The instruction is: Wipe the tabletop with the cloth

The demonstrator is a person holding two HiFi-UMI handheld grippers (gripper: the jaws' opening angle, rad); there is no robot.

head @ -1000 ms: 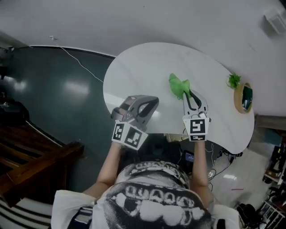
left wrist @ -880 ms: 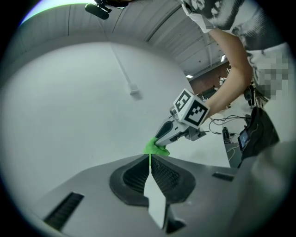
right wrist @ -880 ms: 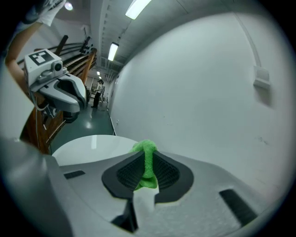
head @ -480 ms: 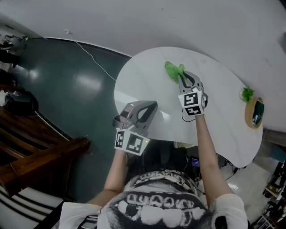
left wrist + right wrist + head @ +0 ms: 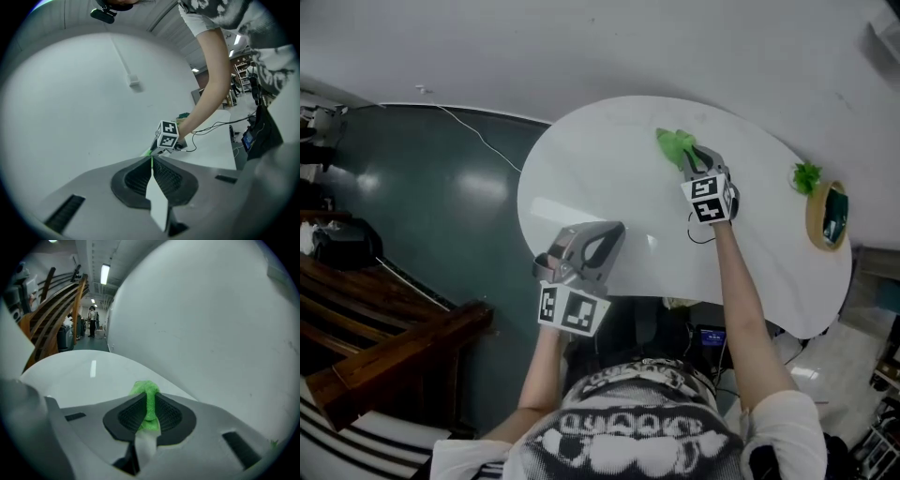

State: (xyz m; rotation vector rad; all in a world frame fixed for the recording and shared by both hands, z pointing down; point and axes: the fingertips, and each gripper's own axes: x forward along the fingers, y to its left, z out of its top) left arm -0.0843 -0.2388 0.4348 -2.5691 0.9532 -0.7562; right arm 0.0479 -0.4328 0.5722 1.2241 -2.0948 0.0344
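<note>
Right gripper (image 5: 689, 156) (image 5: 149, 409): jaws were clamped on the cloth, the pads parted only by the fold of fabric between them.
Cloth (image 5: 675, 142) (image 5: 146, 391): bright green, bunched; a wad stuck out past the jaw tips over the far part of the table, close to the wall. Whether it pressed on the top could not be told.
Left gripper (image 5: 598, 240) (image 5: 151, 172): jaws were closed together with nothing in them; it was held at the table's near left edge, well apart from the cloth.
Table (image 5: 600, 164): white, rounded, glossy, set against a pale wall (image 5: 609, 47).
Markings: each gripper's cube (image 5: 709, 199) carried black-and-white square codes; no letters or brand could be read. The shirt (image 5: 628, 441) had a black-and-white print, not legible as words.
Table's right end: a small green tuft (image 5: 806, 176) sat just beside a round wooden-rimmed thing (image 5: 828, 216); what either was could not be made out.
Cable (image 5: 701, 234): a thin dark loop lay on the table near the right gripper's cube.
Floor (image 5: 441, 206): dark teal, shiny, crossed by a thin white cord (image 5: 478, 141).
Cut off: dark wooden steps (image 5: 384, 347) ran out at the left edge.
Hard to see: a far-off person (image 5: 92, 318) stood in a corridor, too small for detail.
</note>
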